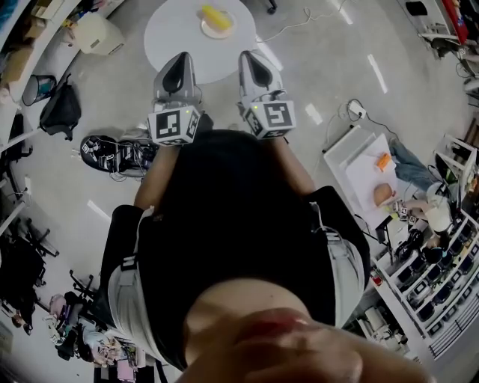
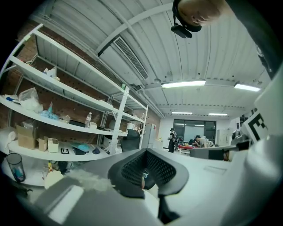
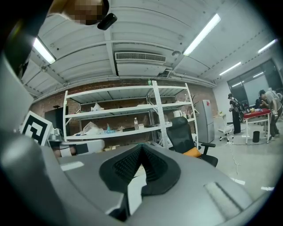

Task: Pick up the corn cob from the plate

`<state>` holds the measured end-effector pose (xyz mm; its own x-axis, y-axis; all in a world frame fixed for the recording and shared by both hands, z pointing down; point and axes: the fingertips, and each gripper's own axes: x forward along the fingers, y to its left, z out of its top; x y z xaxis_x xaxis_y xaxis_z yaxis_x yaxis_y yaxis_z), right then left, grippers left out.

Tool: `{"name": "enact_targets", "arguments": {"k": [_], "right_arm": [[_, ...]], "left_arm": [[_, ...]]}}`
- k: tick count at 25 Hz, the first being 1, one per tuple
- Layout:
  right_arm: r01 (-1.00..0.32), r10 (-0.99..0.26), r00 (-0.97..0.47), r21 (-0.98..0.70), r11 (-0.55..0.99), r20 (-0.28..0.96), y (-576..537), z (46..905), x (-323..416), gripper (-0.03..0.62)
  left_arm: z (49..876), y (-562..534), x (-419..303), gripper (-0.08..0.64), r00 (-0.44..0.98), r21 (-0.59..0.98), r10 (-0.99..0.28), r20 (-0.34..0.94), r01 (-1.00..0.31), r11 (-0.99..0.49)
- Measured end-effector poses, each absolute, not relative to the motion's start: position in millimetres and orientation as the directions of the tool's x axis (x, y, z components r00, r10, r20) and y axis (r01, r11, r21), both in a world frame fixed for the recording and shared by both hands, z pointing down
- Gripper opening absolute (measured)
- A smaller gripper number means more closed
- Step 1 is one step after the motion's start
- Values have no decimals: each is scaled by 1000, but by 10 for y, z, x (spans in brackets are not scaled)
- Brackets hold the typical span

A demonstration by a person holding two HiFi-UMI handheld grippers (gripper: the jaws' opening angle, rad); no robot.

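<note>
While two tools (image 1: pixel 181 58) (image 1: pixel 253 56) hover, one corn cob (image 1: pixel 216 15) tops one plate (image 1: pixel 212 34).

I count two grippers in the head view: one left gripper (image 1: pixel 179 66) and one right gripper (image 1: pixel 256 63). At the top of that frame I see one round table (image 1: pixel 168 41), one plate (image 1: pixel 208 31) and one corn cob (image 1: pixel 217 16). The right gripper view gives me one black chair (image 3: pixel 181 130) and two people (image 3: pixel 233 110) at its right edge.
</note>
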<state>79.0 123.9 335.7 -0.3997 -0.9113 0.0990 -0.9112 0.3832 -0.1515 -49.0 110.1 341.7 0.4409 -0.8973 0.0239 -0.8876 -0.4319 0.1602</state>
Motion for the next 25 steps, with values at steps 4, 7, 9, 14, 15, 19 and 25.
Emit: {"name": "enact_targets", "arguments": {"k": [4,7,9,14,15,19,25], "right_arm": [[-922,-921,-374,-146,358,111,1089,3415,689,9],[-932,-929,-349,-147,331,120,974,3365,585,9],[-935,-932,-340,-150,322,121,928,3394,534,9],[-938,-936,-331,-150,313,122,799,3467,423,9],[-938,-935,-332,-147,314,123,782,3474,397,8],[-937,-934,-334,-148,315,129,692,3467,335,9],[-935,-930,-344,-140,327,130,539,3487,346,9]], "left_arm": [[3444,920,-628,6,457,166,-889,28,-879,-447],[3462,798,-761,6,468,175,-883,29,-872,-457],[3461,738,-824,6,479,182,-877,25,-865,-467],[3470,584,-907,6,494,191,-869,16,-855,-482],[3479,573,-926,6,494,194,-869,16,-854,-482],[3507,488,-958,6,495,208,-869,19,-852,-481],[3505,349,-960,6,483,213,-876,18,-857,-468]]}}
